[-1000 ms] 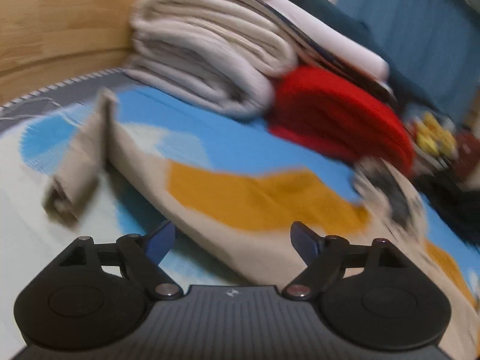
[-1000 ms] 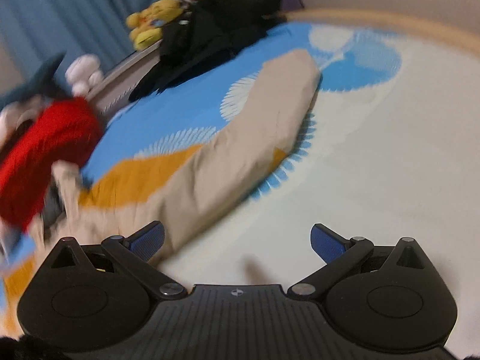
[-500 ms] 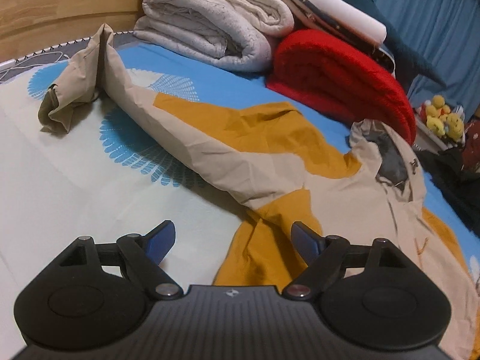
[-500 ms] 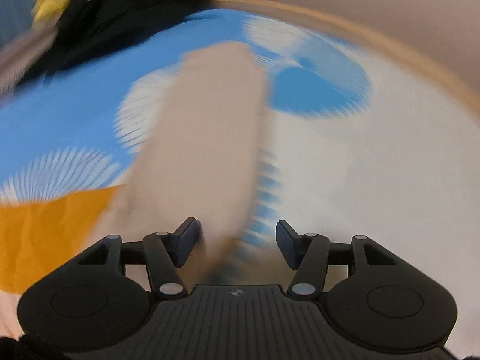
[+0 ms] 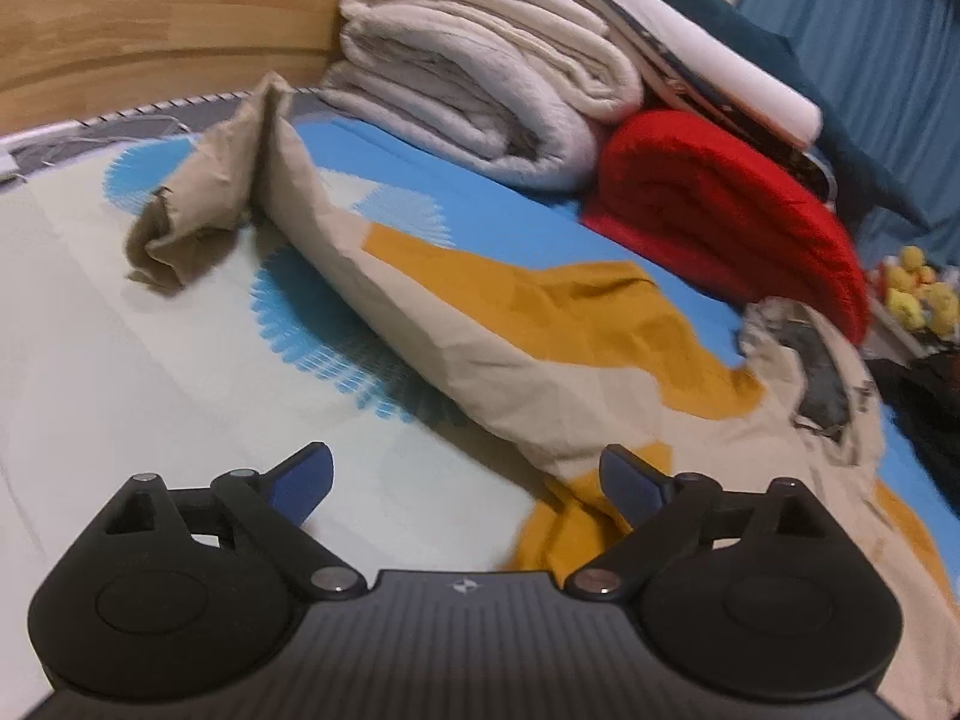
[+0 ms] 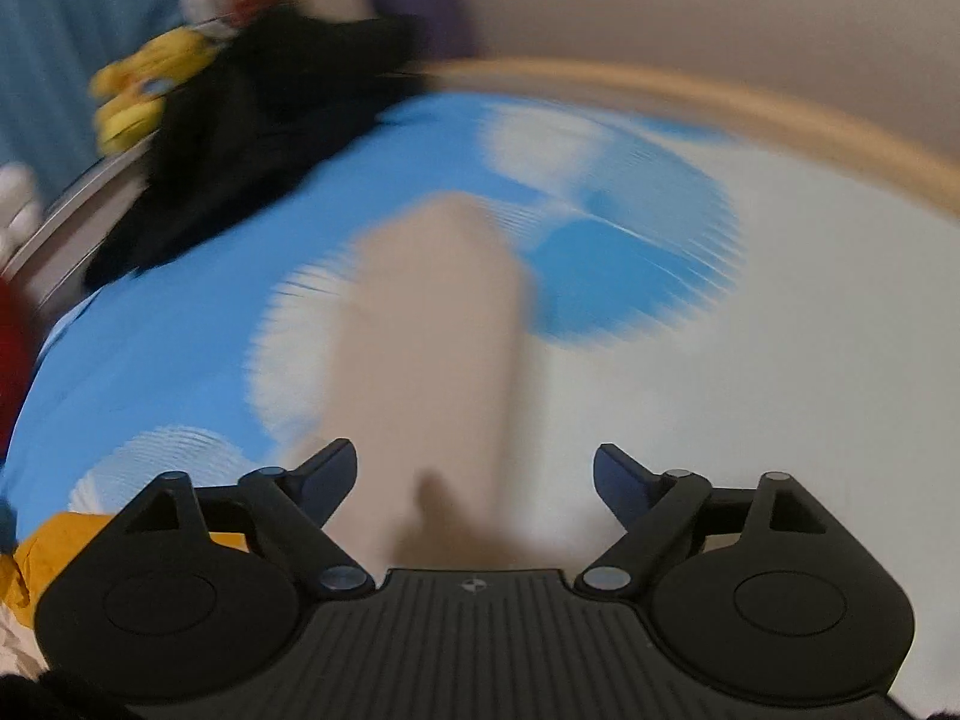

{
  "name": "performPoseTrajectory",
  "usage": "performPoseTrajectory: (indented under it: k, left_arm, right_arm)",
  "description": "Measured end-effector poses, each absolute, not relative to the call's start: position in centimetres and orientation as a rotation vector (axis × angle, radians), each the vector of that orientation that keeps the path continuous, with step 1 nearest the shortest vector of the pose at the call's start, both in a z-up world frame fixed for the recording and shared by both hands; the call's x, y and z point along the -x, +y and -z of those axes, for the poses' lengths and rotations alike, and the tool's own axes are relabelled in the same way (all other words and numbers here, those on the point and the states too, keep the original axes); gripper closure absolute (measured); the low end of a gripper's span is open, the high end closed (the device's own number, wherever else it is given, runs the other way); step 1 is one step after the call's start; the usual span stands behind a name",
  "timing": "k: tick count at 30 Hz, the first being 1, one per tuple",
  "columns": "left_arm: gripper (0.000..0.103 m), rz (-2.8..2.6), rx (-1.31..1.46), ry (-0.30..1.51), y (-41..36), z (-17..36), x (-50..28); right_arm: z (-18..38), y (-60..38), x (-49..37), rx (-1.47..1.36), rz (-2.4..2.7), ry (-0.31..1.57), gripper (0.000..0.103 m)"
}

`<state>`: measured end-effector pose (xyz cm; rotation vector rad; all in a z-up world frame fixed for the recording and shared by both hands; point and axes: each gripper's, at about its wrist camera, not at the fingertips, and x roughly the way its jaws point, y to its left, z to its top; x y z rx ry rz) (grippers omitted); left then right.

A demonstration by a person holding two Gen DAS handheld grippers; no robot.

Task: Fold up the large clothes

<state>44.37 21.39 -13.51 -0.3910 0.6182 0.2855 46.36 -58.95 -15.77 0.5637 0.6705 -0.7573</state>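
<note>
Jacket [image 5: 540,354], beige with mustard panels, is spread unfolded on the blue-and-white bedsheet [image 5: 150,372]. In the left wrist view its body sits at about 4 o'clock, and one sleeve [image 5: 336,228] runs off to 11 o'clock and ends in a crumpled cuff [image 5: 174,234]. The other sleeve [image 6: 432,348] shows in the right wrist view, blurred, running up toward 12.

Left gripper [image 5: 465,480]: jaws wide, just been opening, nothing between the pads. The mustard hem [image 5: 570,522] lies at its right finger, but contact can't be confirmed.

Right gripper [image 6: 474,477]: jaws wide, just been opening again, with the sleeve lying in the gap. The pads aren't pressing on it.

Handling, my read:
- Thin woven shell, light, totally limp. It creases easily, won't hold shape, and will drag and bunch if pulled by one point.
- Looks a bit slick, so pinch a doubled layer or a seam, not a single ply.
- Best holds: cuff end of each sleeve, or the shoulder seam, then lay the sleeve across the body.
- Hood [image 5: 822,372] at 3 o'clock is bulky; flatten it before folding.

Stacked blankets [image 5: 480,78] and a red roll [image 5: 738,204] crowd 12 to 2 o'clock.
</note>
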Motion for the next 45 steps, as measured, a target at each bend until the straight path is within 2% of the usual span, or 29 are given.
performPoseTrajectory:
  k: [6,9,11,14,19,20,21,22,23,25,28,29,32,36,37,38,39,41,43,44,45]
  left_arm:
    - [0.006,-0.328,0.373,0.679,22.5,15.1,-46.4]
    - [0.006,-0.330,0.345,0.687,22.6,15.4,-47.0]
    - [0.006,-0.326,0.340,0.685,22.6,15.5,-47.0]
    - [0.006,-0.317,0.344,0.675,22.3,15.2,-47.0]
    - [0.006,-0.310,0.366,0.643,22.1,14.4,-46.3]
    - [0.006,-0.309,0.374,0.639,22.1,14.2,-46.1]
    - [0.006,-0.312,0.379,0.636,22.0,14.1,-46.1]
    - [0.006,-0.316,0.384,0.632,22.0,14.1,-45.9]
    - [0.006,-0.319,0.385,0.630,22.0,14.0,-45.8]
    - [0.006,-0.324,0.384,0.625,21.9,13.9,-45.5]
    - [0.006,-0.328,0.391,0.613,22.0,13.7,-45.0]
    - [0.006,-0.327,0.390,0.610,21.9,13.7,-45.0]
    - [0.006,-0.324,0.360,0.611,21.5,13.8,-45.2]
    - [0.006,-0.307,0.317,0.622,20.9,14.2,-45.7]
    - [0.006,-0.307,0.306,0.625,20.8,14.3,-45.8]
    - [0.006,-0.306,0.298,0.628,20.7,14.3,-46.0]
    - [0.006,-0.304,0.292,0.630,20.7,14.4,-46.1]
    - [0.006,-0.302,0.287,0.627,20.8,14.3,-46.2]
    - [0.006,-0.304,0.282,0.624,20.8,14.2,-46.3]
    - [0.006,-0.305,0.279,0.623,20.8,14.1,-46.3]
    - [0.006,-0.300,0.273,0.620,20.6,13.8,-46.1]
  right_arm:
    - [20.1,-57.1,-57.8,-0.288,0.790,0.838,0.016]
    - [22.2,-57.6,-58.9,-0.195,0.873,0.845,0.029]
    - [21.9,-58.8,-57.2,-0.210,0.888,0.812,0.098]
    - [20.1,-60.8,-53.2,-0.338,0.880,0.730,0.101]
    - [15.0,-65.2,-37.7,-0.617,0.831,0.428,0.101]
    - [15.3,-66.4,-34.3,-0.690,0.881,0.420,0.096]
    - [16.2,-67.3,-31.2,-0.759,0.951,0.447,0.086]
    - [17.4,-68.2,-28.2,-0.834,1.018,0.480,0.054]
    - [18.6,-68.8,-25.6,-0.898,1.089,0.525,0.040]
    - [19.8,-68.8,-21.7,-0.924,1.124,0.511,0.049]
    - [18.3,-67.6,-19.7,-0.828,1.188,0.485,0.038]
    - [17.7,-66.9,-20.0,-0.813,1.156,0.472,0.038]
    - [16.4,-65.2,-24.1,-0.746,0.912,0.520,0.039]
    - [18.6,-62.5,-34.0,-0.545,0.690,0.762,0.039]
    - [20.0,-62.3,-36.1,-0.497,0.714,0.826,0.035]
    - [20.5,-61.6,-37.3,-0.415,0.750,0.814,0.026]
    - [21.1,-61.3,-39.2,-0.295,0.779,0.800,0.024]
    - [21.7,-62.7,-41.2,-0.302,0.822,0.770,0.015]
    - [21.3,-64.3,-42.2,-0.369,0.857,0.762,0.017]
    - [20.5,-64.7,-42.2,-0.398,0.873,0.742,0.024]
    - [19.7,-64.4,-41.6,-0.423,0.871,0.699,0.025]
